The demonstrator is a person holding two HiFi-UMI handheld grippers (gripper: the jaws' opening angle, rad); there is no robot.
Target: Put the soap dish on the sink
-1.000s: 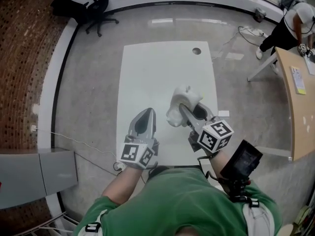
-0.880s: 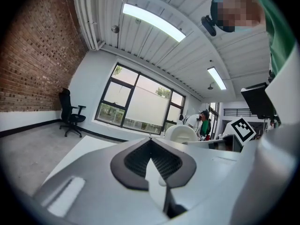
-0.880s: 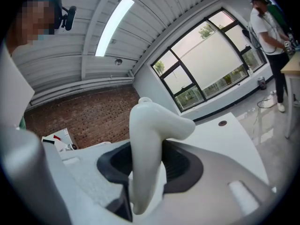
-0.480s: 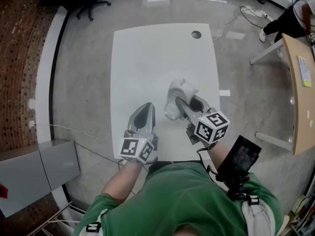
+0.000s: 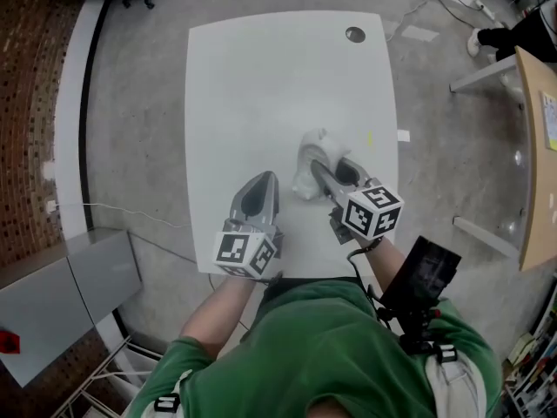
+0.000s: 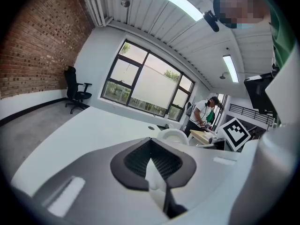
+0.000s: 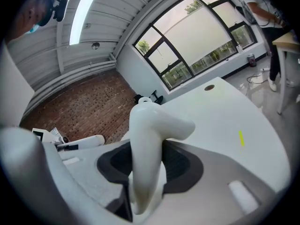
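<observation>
1. The left tool (image 5: 263, 181) has its jaws together. The left gripper view (image 6: 151, 142) shows the dark pads meeting at the tip with nothing between them, only a pale sliver of background behind the tips.
2. The right tool (image 5: 318, 169) is clamped on the soap dish (image 5: 312, 153). In the right gripper view (image 7: 146, 159) the soap dish (image 7: 151, 123), white and smooth, stands upright between the two pads and rises above them, with a rounded lobe bending to the right.
3. Both tools are over the near half of the white tabletop (image 5: 261, 77), side by side and apart. The soap dish is in front of the right tool, on the person's right of the middle.
4. From the left gripper view a white rounded rim (image 6: 172, 135) shows just beyond the left jaws. It seems to be the soap dish, with the right tool's marker cube (image 6: 234, 132) beside it.
5. From the head view the right tool covers the near part of the soap dish. No view shows its underside, so I cannot tell whether it touches the tabletop.
6. A small yellow mark (image 5: 369, 138) lies on the tabletop just right of the soap dish, and a round hole (image 5: 355, 34) sits near the far edge.
7. A wooden desk (image 5: 540, 146) is cut off at the right edge of the head view.
</observation>
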